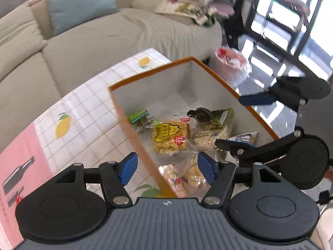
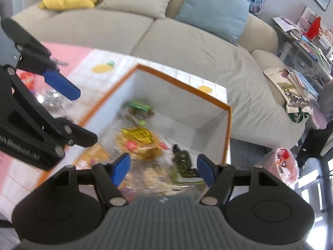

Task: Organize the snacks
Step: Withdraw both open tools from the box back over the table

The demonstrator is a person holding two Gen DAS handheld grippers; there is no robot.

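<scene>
hovering over the orange-rimmed box (image 1: 216,78), both hand-held grippers are sitting with jaws standing wide and nothing between the pads. left hand-held gripper (image 1: 167,167) is straddling the near box wall, one blue pad outside over the surface (image 1: 87,112), the other inside above the packets. right hand-held gripper (image 2: 163,169) is hanging over the box interior, just to the right of the left one, jaws apart and empty.

snacks are lying loose on the box floor, right below and ahead of both grippers; judging they are ending up here because the box is serving as the collection bin for the task. counting in the left wrist view: one yellow-label snack bag (image 1: 169,137) dead ahead of the left gripper, one green-topped packet (image 1: 138,115) further ahead and left, one dark-green nut bag (image 1: 212,129) ahead and right, one white packet (image 1: 243,138) partly hidden behind the right gripper's finger, and at least two clear bags directly under the left gripper's pads, so six or so, count is uncertain from blur.

outside the box, left of the right gripper, a few more wrapped snacks (image 2: 43,95) are still lying on the surface, number unclear. judging those are next to collect.
</scene>
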